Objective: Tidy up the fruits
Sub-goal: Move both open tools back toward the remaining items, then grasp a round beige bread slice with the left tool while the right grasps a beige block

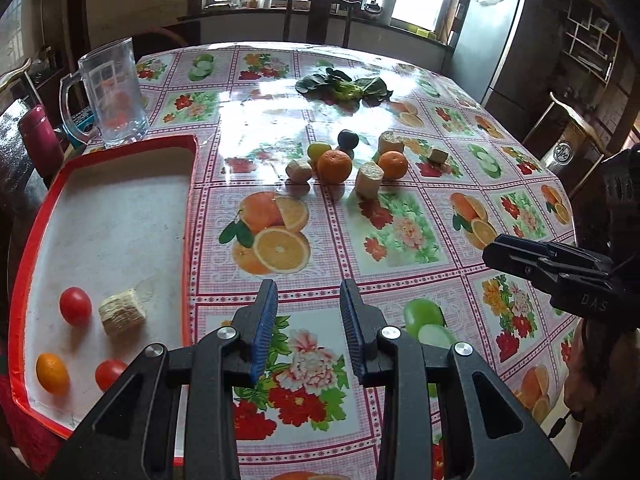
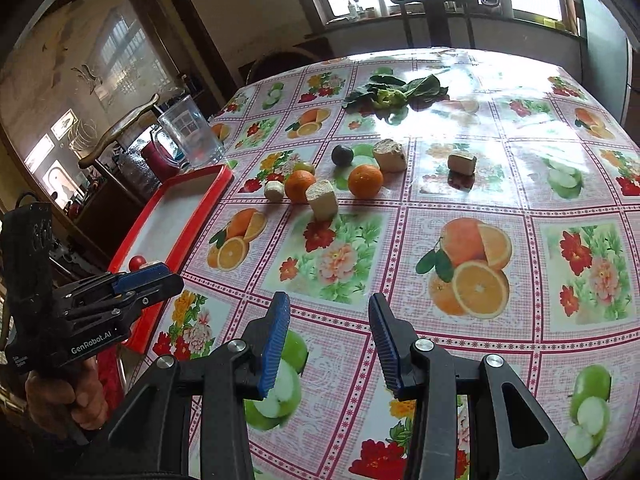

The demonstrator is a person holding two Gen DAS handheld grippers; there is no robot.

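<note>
Two oranges (image 1: 335, 166) (image 1: 393, 165) sit in the cluster at the middle of the table (image 1: 400, 248), mixed with pale cut chunks (image 1: 369, 180), a dark round fruit (image 1: 347, 139) and a small yellow-green fruit (image 1: 319, 150). The nearer orange touches or nearly touches the yellow-green fruit and a short chunk (image 1: 299, 171). The red-rimmed tray (image 1: 190, 208) lies at the left edge of the table and already holds two red tomatoes (image 1: 75, 306) (image 1: 110, 374), a small orange fruit (image 1: 52, 373) and one chunk (image 1: 122, 316).

The left gripper (image 1: 308, 330) hovers over the tablecloth just right of the tray, jaws parted and empty. The right gripper (image 2: 329, 344) hovers nearer the table's middle, also parted with nothing between its pads. Both are well short of the cluster.

The main risk, as I judge it, is the crowding. Closing on one orange could nudge its neighbours, and the round fruits would roll on the glossy cloth, perhaps towards the edge. An orange pinched off-centre by the narrow pads could also squirt out. The printed oranges and apples on the cloth could be mistaken for real fruit. The glass jug (image 1: 114, 94) stands just behind the tray's far corner, so a wide swing to the tray could knock it.
</note>
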